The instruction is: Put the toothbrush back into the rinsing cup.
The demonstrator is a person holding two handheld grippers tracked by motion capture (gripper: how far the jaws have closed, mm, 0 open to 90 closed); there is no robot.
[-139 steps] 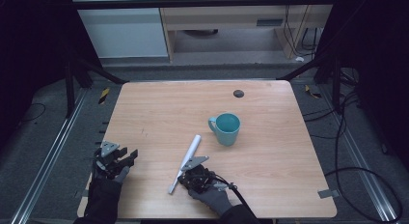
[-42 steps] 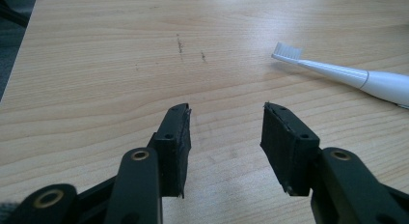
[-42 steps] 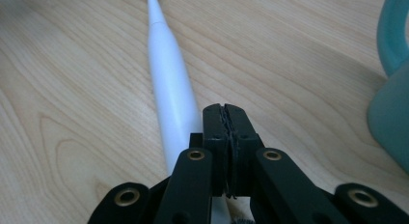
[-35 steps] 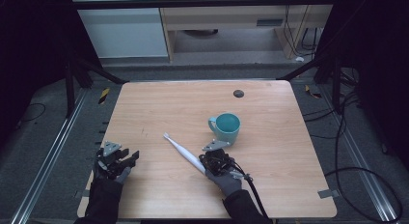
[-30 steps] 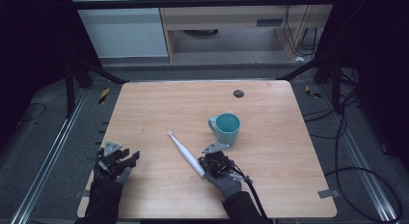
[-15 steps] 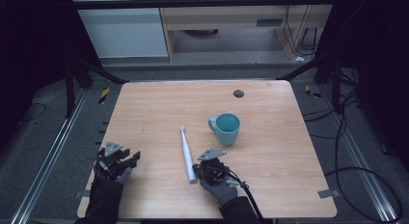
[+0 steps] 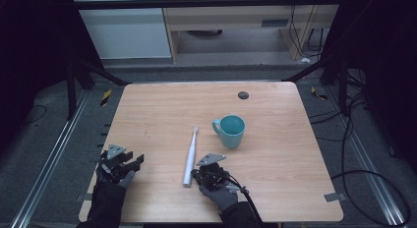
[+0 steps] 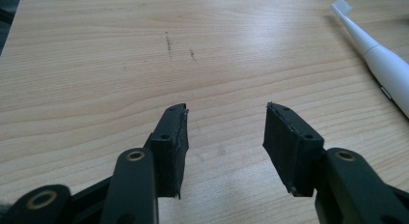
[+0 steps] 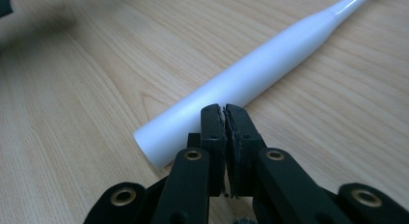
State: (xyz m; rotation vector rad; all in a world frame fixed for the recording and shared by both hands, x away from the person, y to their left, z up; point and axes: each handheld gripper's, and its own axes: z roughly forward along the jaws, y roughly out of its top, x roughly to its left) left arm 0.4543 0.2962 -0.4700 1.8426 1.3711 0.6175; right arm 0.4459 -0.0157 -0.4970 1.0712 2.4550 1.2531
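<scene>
A white electric toothbrush [image 7: 190, 156] lies flat on the wooden table [image 7: 162, 110], its head pointing away toward a teal mug [image 7: 231, 131] that stands upright just right of it. My right gripper [image 7: 195, 175] is shut with nothing between its jaws, its tips pressed against the side of the toothbrush's thick handle end [image 9: 260, 69]. In its own view the right gripper [image 9: 223, 108] shows closed tips touching the handle. My left gripper [image 7: 136, 160] rests at the table's front left, and its own view shows the left gripper [image 8: 224, 132] open over bare wood, with the toothbrush [image 8: 386, 64] off to its right.
A small dark round disc [image 7: 243, 95] sits near the table's far edge. Black frame legs and cables [image 7: 354, 120] run around the table on the grey floor. Bare wood stretches across the left and far right of the top.
The toothbrush has swung clockwise on the table, its head going from far-left to pointing toward the mug. My right gripper moved nearer and leftward with the handle end. The left gripper stayed put.
</scene>
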